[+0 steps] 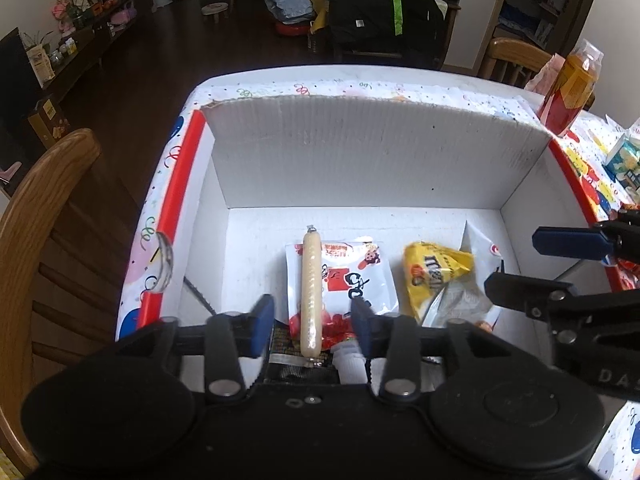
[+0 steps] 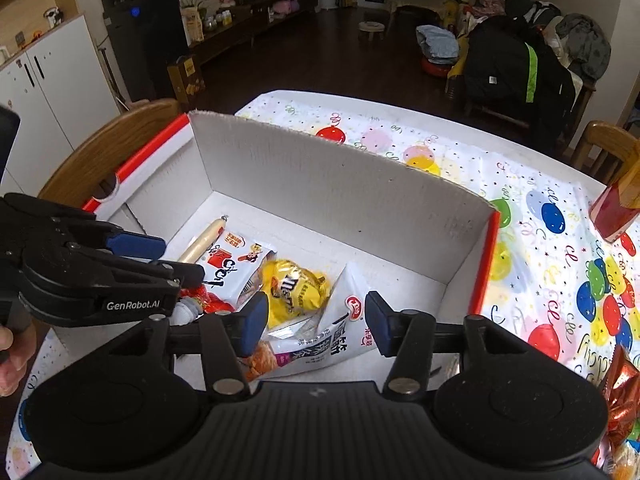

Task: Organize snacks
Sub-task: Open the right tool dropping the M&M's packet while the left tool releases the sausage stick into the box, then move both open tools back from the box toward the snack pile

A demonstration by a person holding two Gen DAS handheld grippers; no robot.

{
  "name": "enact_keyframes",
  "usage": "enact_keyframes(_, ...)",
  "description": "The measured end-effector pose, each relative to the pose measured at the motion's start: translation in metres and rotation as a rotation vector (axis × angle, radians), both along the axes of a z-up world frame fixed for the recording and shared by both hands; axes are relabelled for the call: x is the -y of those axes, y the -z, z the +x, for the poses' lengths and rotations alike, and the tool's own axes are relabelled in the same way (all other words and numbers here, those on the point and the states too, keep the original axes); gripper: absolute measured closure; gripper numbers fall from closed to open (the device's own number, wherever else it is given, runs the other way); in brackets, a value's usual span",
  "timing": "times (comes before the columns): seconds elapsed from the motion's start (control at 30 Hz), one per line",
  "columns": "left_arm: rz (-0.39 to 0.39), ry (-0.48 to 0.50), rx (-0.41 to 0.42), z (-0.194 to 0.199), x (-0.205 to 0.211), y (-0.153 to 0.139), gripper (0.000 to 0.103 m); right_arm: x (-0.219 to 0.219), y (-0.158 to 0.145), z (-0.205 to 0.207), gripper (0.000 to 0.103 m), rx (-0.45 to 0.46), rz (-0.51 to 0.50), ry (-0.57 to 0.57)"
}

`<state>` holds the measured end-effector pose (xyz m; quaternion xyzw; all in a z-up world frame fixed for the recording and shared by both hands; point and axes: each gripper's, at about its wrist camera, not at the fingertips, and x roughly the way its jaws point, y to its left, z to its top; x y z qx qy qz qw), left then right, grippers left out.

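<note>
living room behind, dark wood floor, a table under a balloon-print tablecloth [image 2: 532,216]. on it an open white cardboard box [image 1: 360,152] with red-edged side flaps.

my left gripper [image 1: 314,320] hangs over the near edge of the box, blue pads spread wide, nothing between them. directly below the gap lies a pale sausage stick [image 1: 311,292], lengthwise on top of a white-and-red snack packet [image 1: 360,276] on the box floor. the pads do not touch the sausage.

my right gripper [image 2: 316,320] is also wide apart and holding nothing, poised above the box's right half. under it a white snack bag [image 2: 320,340] lies tilted, just beside a yellow m&m's bag [image 2: 296,288]; the 2 touch. the yellow bag sits between the white bag and the white-and-red packet.

outside the box, on the right part of the table: a tall bottle [image 1: 572,84] with orange liquid and a red label, standing upright. a wooden chair [image 1: 36,220] stands at the table's left side.
</note>
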<state>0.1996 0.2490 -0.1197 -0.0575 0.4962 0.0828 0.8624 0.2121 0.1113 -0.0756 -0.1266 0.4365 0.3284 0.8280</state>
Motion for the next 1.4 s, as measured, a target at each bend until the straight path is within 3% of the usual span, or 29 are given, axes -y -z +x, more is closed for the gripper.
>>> enact_keyframes(0.1,-0.004,-0.005,0.013,-0.004,0.001,-0.005,0.058,0.006,-0.006,-0.003,0.05,0.0,0.018,0.004)
enact_keyframes(0.2,-0.01,-0.01,0.029,-0.009,0.002,-0.011,0.05,0.013,-0.012,-0.006,0.05,-0.004,0.043,0.003)
enact_keyframes(0.3,0.0,-0.007,0.052,-0.015,0.006,-0.019,0.041,0.021,-0.02,-0.012,0.04,-0.008,0.069,0.0)
enact_keyframes(0.47,-0.001,-0.001,0.086,-0.025,0.013,-0.03,0.039,0.033,-0.034,-0.023,0.038,-0.004,0.102,-0.015)
enact_keyframes(0.53,0.003,0.001,0.104,-0.03,0.017,-0.036,0.031,0.039,-0.039,-0.028,0.034,-0.001,0.12,-0.016)
enact_keyframes(0.73,0.007,0.02,0.157,-0.044,0.032,-0.053,0.023,0.061,-0.054,-0.041,0.032,-0.01,0.176,-0.023)
enact_keyframes(0.83,0.005,0.031,0.18,-0.051,0.041,-0.06,0.021,0.075,-0.061,-0.048,0.024,-0.006,0.211,-0.009)
enact_keyframes(1.4,0.012,0.155,0.334,-0.08,0.12,-0.098,0.007,0.174,-0.086,-0.09,0.02,0.117,0.31,0.067)
